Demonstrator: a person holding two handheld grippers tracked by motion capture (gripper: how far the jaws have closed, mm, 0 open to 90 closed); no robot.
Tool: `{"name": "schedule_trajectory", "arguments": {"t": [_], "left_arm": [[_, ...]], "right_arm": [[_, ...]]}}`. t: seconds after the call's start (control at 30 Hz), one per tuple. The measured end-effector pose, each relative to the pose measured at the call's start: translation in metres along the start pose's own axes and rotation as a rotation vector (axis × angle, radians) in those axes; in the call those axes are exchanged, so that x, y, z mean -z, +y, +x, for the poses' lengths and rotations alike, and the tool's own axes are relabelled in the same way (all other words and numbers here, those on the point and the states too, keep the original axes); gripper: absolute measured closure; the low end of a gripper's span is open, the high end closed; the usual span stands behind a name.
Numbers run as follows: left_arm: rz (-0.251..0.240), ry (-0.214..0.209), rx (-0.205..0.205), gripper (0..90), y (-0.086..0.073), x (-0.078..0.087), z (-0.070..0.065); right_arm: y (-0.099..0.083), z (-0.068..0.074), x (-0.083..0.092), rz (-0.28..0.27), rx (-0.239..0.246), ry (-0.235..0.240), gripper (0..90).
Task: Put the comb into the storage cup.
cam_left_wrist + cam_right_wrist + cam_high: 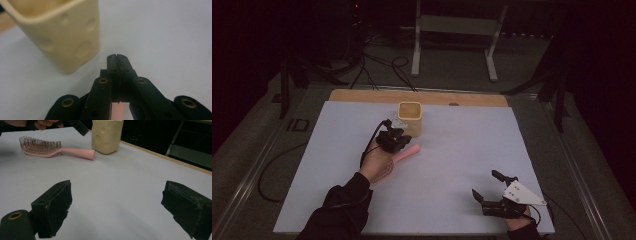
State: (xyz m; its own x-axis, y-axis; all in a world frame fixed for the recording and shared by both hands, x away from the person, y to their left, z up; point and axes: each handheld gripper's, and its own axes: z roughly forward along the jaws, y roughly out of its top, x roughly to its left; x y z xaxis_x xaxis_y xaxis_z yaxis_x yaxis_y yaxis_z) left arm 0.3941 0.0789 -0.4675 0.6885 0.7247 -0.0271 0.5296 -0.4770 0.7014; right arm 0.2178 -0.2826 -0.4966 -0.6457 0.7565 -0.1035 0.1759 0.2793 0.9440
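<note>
- The left hand-held gripper hovers over the pink hairbrush near the middle of the desk; its jaws are pressed together with nothing between them, and the brush lies beneath them.
- In the left gripper view the pink handle shows below the closed jaws.
- A cream container with round dimples stands at twelve o'clock from the brush, just beside its handle end.
- The right hand-held gripper sits at five o'clock on the desk, well apart from the brush, its jaws spread wide and holding nothing.
- No brand, label or writing can be read on the brush, the container or either gripper.
</note>
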Motion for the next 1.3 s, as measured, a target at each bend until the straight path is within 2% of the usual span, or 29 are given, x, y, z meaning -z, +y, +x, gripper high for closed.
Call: {"name": "schedule_trajectory", "arguments": {"t": [0.13,0.27,0.33,0.53,0.67,0.97,1.1,1.3], "left_arm": [[0.036,0.021,0.024,90.0,0.000,-0.011,0.000],[0.068,0.040,0.024,90.0,0.000,-0.019,0.000],[0.083,0.045,0.038,89.9,-0.001,-0.023,0.001],[0.110,0.029,0.050,90.0,-0.003,-0.032,0.003],[0.124,0.039,0.049,90.0,-0.003,-0.036,0.003],[0.121,0.057,0.037,90.0,-0.003,-0.037,0.000],[0.112,0.051,0.041,90.0,-0.003,-0.035,-0.001],[0.127,0.036,0.033,90.0,-0.003,-0.035,-0.005]], "right_arm": [[0.001,0.000,0.000,-0.004,-0.001,0.002,9.0],[0.001,0.000,0.001,-0.007,-0.003,0.004,9.1],[0.001,0.000,0.001,-0.008,0.000,0.004,9.1],[0.001,0.000,0.001,-0.007,0.002,0.008,9.1],[0.002,0.000,0.001,-0.008,-0.001,0.007,9.2],[0.001,0.000,0.001,-0.001,-0.003,0.009,9.2],[0.001,0.000,0.001,-0.006,-0.003,0.010,9.2],[0.001,0.000,0.001,-0.007,-0.006,0.007,9.2]]}}
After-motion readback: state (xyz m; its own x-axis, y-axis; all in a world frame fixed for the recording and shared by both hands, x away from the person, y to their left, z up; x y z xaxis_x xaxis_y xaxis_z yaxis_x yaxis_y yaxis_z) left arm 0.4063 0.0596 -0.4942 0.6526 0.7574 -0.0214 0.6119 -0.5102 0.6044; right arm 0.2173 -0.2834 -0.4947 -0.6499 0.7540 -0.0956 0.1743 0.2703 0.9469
